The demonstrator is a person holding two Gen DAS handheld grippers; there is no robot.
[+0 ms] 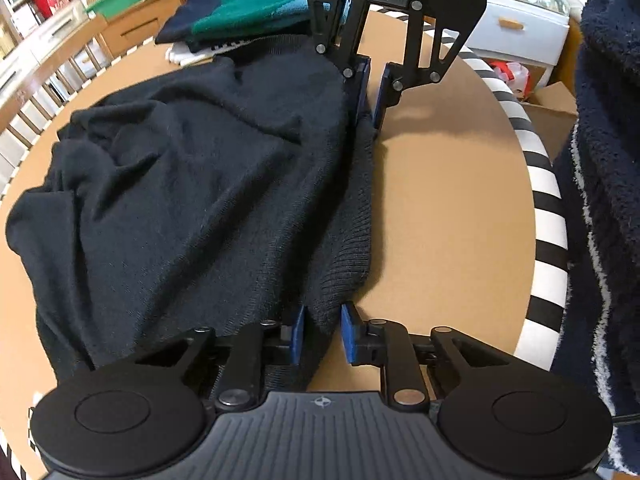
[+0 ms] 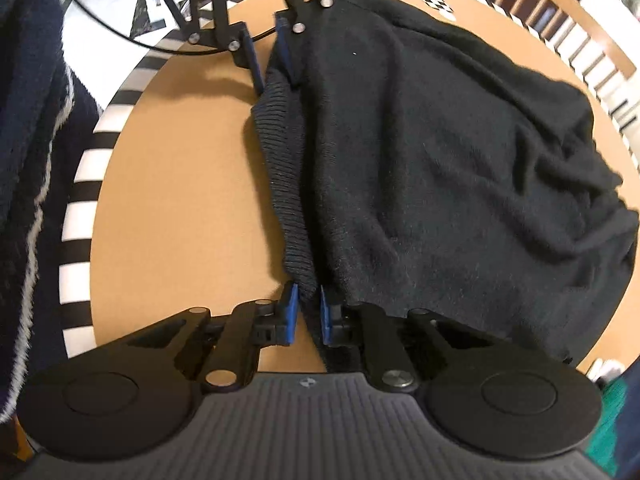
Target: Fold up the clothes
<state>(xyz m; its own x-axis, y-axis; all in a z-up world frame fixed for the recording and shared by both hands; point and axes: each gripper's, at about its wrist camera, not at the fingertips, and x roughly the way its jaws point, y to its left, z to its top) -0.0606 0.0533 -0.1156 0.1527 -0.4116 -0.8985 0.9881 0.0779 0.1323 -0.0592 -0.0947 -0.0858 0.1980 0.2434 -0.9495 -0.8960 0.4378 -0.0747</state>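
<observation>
Garment: a black knit sweater [image 1: 192, 184] lies spread and creased over the round brown tabletop [image 1: 448, 208], its bulk toward the far side from the person.
Hem: the ribbed hem band [image 2: 286, 184] runs in a straight line between the two grippers, raised slightly off the tabletop along the near edge of the sweater.
Left gripper [image 1: 323, 330]: nearly closed, blue pads pinching one end of the ribbed hem; fabric fills the gap between the pads.
Right gripper [image 2: 309, 312]: nearly closed, blue pads clamped on the opposite end of the same hem.
Cross-view: each gripper appears at the top of the other's camera, jaws on the hem; right gripper seen from the left wrist at the far end of the band, and the reverse.
Tabletop edge: a black-and-white striped rim [image 1: 548, 216] borders the brown surface.
Other clothing: a green and navy folded garment [image 1: 240, 8] sits on the tabletop beyond the sweater, touching or just beside its far edge.
Person: a dark blue fleecy sleeve with a white trim line [image 2: 36, 128] stands beside the striped rim.
Surroundings: wooden slatted rails [image 1: 36, 108] stand behind the tabletop.
</observation>
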